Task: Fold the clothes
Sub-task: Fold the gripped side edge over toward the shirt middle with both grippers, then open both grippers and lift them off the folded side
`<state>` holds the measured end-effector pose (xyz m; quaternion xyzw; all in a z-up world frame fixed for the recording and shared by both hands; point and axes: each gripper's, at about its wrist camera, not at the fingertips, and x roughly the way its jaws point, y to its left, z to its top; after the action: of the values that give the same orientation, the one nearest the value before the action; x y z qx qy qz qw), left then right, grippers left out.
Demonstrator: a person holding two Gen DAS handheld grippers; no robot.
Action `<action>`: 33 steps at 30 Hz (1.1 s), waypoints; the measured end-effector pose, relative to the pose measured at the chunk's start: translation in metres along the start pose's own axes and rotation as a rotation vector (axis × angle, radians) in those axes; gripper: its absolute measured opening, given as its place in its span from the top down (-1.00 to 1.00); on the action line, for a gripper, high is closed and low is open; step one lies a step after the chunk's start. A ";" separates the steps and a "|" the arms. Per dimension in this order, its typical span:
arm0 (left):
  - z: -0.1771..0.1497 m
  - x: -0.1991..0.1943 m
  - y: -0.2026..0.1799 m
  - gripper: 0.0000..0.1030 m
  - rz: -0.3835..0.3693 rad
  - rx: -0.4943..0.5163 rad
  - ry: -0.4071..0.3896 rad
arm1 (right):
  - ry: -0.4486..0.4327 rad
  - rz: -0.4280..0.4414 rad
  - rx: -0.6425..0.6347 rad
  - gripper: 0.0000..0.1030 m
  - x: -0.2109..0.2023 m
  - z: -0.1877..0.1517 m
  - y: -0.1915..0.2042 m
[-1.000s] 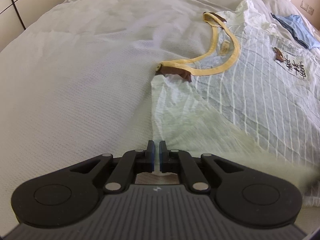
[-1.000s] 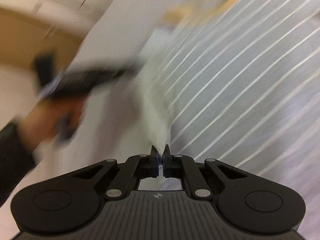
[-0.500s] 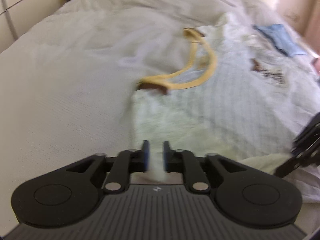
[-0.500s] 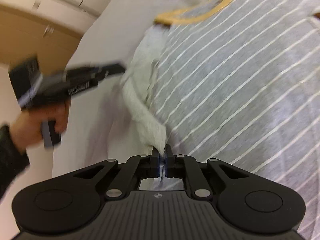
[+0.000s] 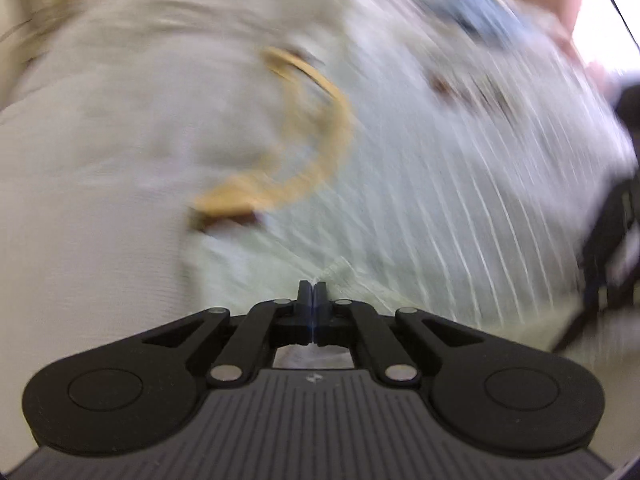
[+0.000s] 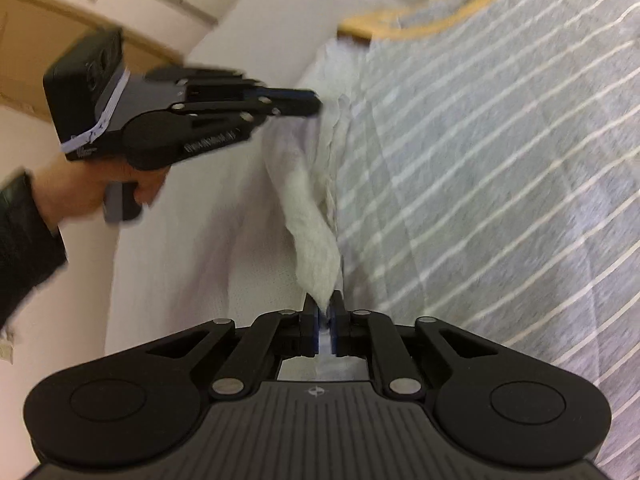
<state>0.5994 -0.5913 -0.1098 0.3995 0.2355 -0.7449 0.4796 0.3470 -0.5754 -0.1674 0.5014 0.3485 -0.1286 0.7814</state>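
Left gripper has snapped closed again on the striped T-shirt's side edge, after gaping half a second ago. Right gripper stays clenched on the same edge, nearer the hem. That means both ends are secured, so the side fold looks ready to carry over. The shirt lies flat on the white bedspread, its yellow collar far. A blue garment sits far right, well clear.

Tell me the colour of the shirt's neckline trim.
Mustard yellow neckline trim on the grey, white-striped shirt; clearest in the right wrist view.
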 end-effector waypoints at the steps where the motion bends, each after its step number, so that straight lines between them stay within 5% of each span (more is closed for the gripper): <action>1: 0.000 -0.005 0.010 1.00 0.029 -0.065 -0.028 | -0.025 0.004 0.008 0.83 -0.003 0.001 -0.001; 10: -0.015 0.019 0.017 1.00 0.146 -0.170 0.041 | 0.060 -0.013 0.036 0.84 0.006 0.005 -0.013; 15: -0.013 0.023 0.020 0.96 0.181 -0.193 0.061 | -0.019 -0.014 0.089 0.86 -0.009 0.001 -0.020; 17: -0.011 0.019 0.020 0.92 0.183 -0.203 0.051 | -0.032 -0.013 0.124 0.72 -0.016 -0.002 -0.023; 20: -0.012 0.006 0.019 0.60 0.193 -0.223 0.025 | -0.021 0.014 0.116 0.25 -0.017 -0.007 -0.020; 26: -0.029 -0.017 0.009 0.61 0.184 -0.263 0.002 | -0.016 0.017 0.061 0.21 0.000 -0.005 -0.001; 28: -0.036 -0.008 0.003 0.61 0.174 -0.242 0.040 | -0.029 0.008 0.059 0.27 0.009 -0.002 0.004; 30: -0.041 0.005 0.002 0.59 0.190 -0.237 0.071 | -0.017 0.008 0.091 0.84 0.016 0.000 0.002; 33: -0.044 0.016 0.006 0.60 0.222 -0.251 0.090 | 0.030 0.030 0.061 0.87 0.018 -0.004 0.006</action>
<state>0.6180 -0.5702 -0.1482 0.3929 0.3023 -0.6333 0.5943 0.3619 -0.5666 -0.1764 0.5321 0.3485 -0.1201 0.7623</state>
